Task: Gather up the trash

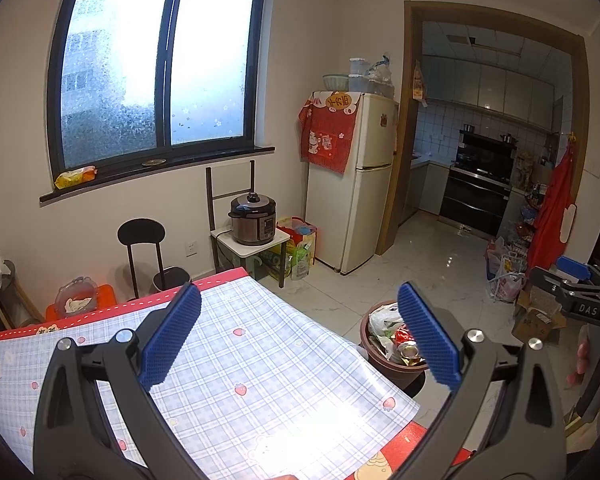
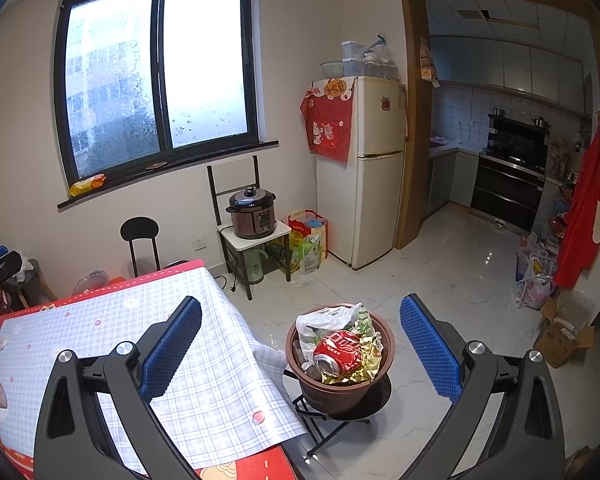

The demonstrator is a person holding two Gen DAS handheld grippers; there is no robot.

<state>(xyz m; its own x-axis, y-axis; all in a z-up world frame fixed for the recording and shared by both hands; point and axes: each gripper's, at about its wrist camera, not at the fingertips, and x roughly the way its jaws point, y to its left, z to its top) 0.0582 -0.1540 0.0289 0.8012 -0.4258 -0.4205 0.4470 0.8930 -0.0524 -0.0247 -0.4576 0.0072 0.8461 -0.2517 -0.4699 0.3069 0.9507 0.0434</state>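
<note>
A brown bin (image 2: 342,394) stands on a low black stand beside the table's right edge. It is filled with trash: a crushed red cola can (image 2: 338,350) on top, a white plastic bag (image 2: 320,322) and gold foil wrapper (image 2: 366,362). My right gripper (image 2: 300,350) hangs open above and in front of the bin, holding nothing. My left gripper (image 1: 300,336) is open and empty over the checked tablecloth (image 1: 260,360). In the left wrist view the bin (image 1: 394,370) shows partly behind the right pad. No loose trash shows on the cloth.
The table (image 2: 120,284) has a red border. Beyond it are a black chair (image 2: 140,236), a pressure cooker (image 2: 254,214) on a small stand, a fridge (image 2: 374,176) and floor bags (image 2: 308,240). A cardboard box (image 2: 562,336) and bags sit by the kitchen doorway.
</note>
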